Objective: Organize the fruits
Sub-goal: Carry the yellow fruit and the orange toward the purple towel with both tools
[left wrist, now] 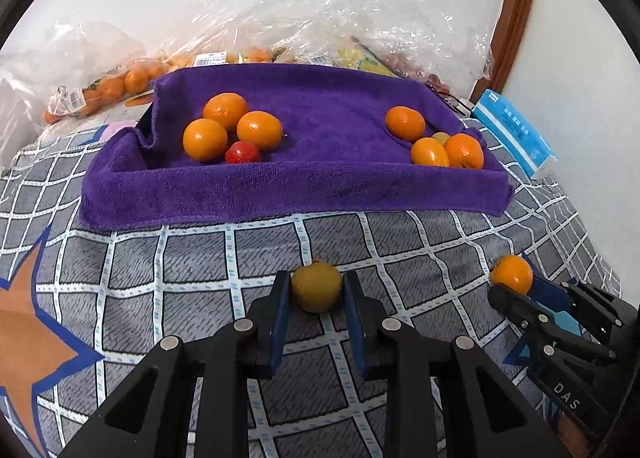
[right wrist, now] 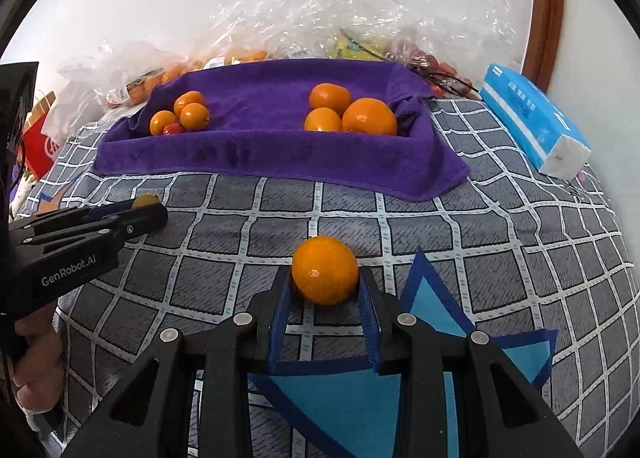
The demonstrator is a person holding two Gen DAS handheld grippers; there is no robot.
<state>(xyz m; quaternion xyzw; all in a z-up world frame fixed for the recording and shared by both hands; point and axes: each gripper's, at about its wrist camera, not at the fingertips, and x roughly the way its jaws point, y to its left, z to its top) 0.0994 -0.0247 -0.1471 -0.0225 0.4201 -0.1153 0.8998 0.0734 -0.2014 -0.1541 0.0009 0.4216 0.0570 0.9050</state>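
My left gripper [left wrist: 316,288] is shut on a small yellow tomato [left wrist: 316,286] just above the checked cloth. My right gripper [right wrist: 325,280] is shut on an orange mandarin [right wrist: 325,270]; the same mandarin [left wrist: 512,274] shows at the right in the left wrist view. Ahead lies a purple towel-lined tray [left wrist: 288,185]. Its left end holds three mandarins [left wrist: 228,125] and a red tomato [left wrist: 242,153]. Its right end holds three more mandarins [left wrist: 440,137] with a yellow tomato [left wrist: 441,136] half hidden among them.
Clear plastic bags [left wrist: 280,17] of fruit lie behind the tray against the white wall. A blue tissue pack [right wrist: 532,117] sits at the right, by a brown wooden frame [right wrist: 548,17]. A hand [right wrist: 36,362] holds the left gripper's handle. A red box [right wrist: 38,149] stands far left.
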